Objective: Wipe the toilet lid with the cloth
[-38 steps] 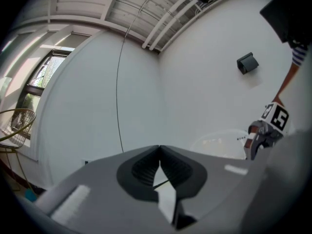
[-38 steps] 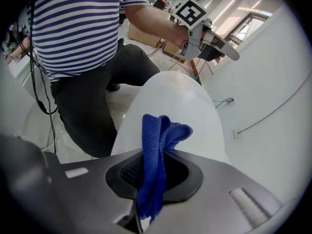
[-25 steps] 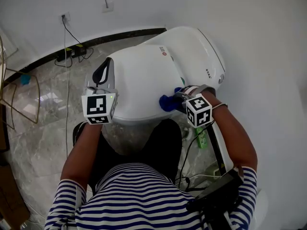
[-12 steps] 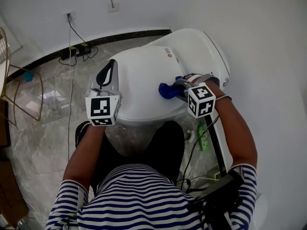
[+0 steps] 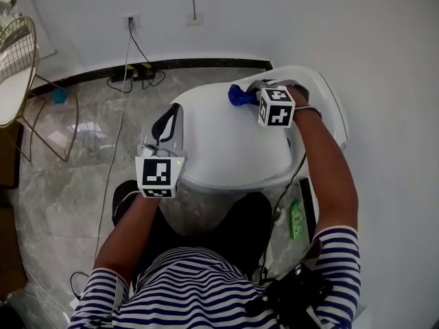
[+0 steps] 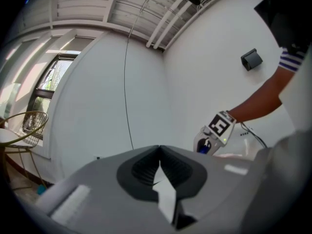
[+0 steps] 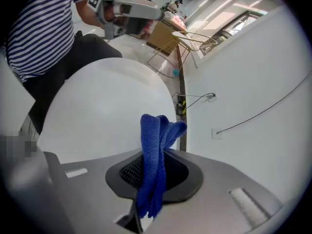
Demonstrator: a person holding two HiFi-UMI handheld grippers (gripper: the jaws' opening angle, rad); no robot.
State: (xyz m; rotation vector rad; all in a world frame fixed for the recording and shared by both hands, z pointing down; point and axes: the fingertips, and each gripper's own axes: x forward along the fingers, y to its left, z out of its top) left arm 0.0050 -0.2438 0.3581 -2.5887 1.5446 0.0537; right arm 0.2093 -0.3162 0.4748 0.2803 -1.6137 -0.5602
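While pinched in right gripper (image 5: 255,88), bunched in blue folds: cloth (image 7: 151,150) at far end of white toilet lid (image 5: 226,142) — left gripper (image 6: 158,155) pressed together — grey marble floor (image 5: 75,184), white wall (image 5: 309,19)

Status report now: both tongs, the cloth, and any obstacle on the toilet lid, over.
Left tongs shut, empty, by left edge of toilet lid. Right tongs shut on blue cloth, at lid's far end. Nothing seen in the way.
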